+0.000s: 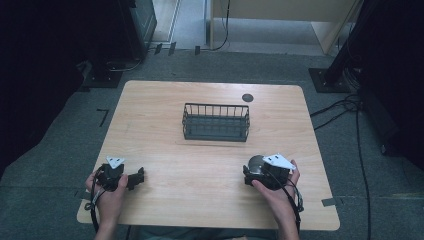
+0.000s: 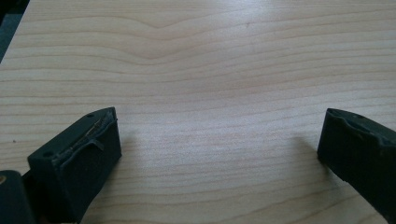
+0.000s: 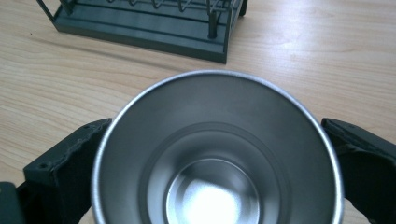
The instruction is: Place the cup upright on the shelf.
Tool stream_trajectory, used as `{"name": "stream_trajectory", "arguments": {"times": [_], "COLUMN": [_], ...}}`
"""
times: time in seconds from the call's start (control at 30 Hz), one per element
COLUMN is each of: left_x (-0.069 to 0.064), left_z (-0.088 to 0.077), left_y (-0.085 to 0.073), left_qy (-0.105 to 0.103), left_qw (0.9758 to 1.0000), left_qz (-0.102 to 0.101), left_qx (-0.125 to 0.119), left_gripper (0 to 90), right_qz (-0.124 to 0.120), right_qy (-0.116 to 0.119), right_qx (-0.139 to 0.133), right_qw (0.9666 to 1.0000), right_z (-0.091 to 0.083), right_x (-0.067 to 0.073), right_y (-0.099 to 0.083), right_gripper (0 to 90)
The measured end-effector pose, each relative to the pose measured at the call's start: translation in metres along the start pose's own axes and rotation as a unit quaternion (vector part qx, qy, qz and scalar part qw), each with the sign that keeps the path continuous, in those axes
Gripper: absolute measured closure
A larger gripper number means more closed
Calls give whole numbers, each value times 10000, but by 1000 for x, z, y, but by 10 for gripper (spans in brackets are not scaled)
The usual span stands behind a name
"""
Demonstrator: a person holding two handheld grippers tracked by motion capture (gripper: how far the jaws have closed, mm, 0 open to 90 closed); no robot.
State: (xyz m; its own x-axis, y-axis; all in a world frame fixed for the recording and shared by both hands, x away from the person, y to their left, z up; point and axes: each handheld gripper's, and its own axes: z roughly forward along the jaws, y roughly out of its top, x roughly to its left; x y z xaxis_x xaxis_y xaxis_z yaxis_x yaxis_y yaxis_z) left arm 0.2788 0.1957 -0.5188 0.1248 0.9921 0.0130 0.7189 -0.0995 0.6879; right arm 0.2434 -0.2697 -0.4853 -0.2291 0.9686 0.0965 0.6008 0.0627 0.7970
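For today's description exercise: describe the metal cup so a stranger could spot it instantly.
Start at the wooden table, then go to its near right side. There the right gripper has its jaws around a metal cup: round, shiny and empty, unlike the dark wire basket farther back.

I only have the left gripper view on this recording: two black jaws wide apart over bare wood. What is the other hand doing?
Observer: The right gripper has its jaws on either side of a steel cup, which looks empty inside.
Operator: Where on the table is that?
Observer: In the high view the cup is near the front right of the table, close to the person's right hand.
Operator: Anything else on the table?
Observer: A dark wire rack stands at the middle, beyond both grippers, with nothing visible in it.
Operator: And my gripper?
Observer: The left gripper is at the front left, apart from the cup and the rack.
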Motion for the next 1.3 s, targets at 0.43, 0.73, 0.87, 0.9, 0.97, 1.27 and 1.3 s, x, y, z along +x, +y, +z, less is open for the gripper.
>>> {"name": "stream_trajectory", "arguments": {"times": [0.43,0.73,0.87,0.9,0.97,1.27,1.3], "left_x": [0,0,0,0,0,0,0], "left_z": [0,0,0,0,0,0,0], "left_y": [0,0,0,0,0,0,0], "left_qy": [0,0,0,-1,0,0,0], "left_qw": [10000,10000,10000,10000,10000,10000,10000], "left_qz": [1,0,-1,0,-2,-1,-1], "left_qx": [1,0,0,2,0,-1,-1], "left_gripper": [0,0,0,0,0,0,0], "right_qz": [-37,-91,-137,-137,-143,-255,-261], "right_qy": [15,-30,-43,-31,-1,84,84], "right_qx": [162,87,97,97,59,-19,-15], "right_qw": [9999,9999,9999,9999,9999,9996,9996], "right_z": [8,5,5,5,4,-1,-1], "right_x": [2,2,3,3,4,9,10], "right_y": [-13,-16,-16,-15,-13,0,2], "right_gripper": [63,170,175,176,176,177,177]}}
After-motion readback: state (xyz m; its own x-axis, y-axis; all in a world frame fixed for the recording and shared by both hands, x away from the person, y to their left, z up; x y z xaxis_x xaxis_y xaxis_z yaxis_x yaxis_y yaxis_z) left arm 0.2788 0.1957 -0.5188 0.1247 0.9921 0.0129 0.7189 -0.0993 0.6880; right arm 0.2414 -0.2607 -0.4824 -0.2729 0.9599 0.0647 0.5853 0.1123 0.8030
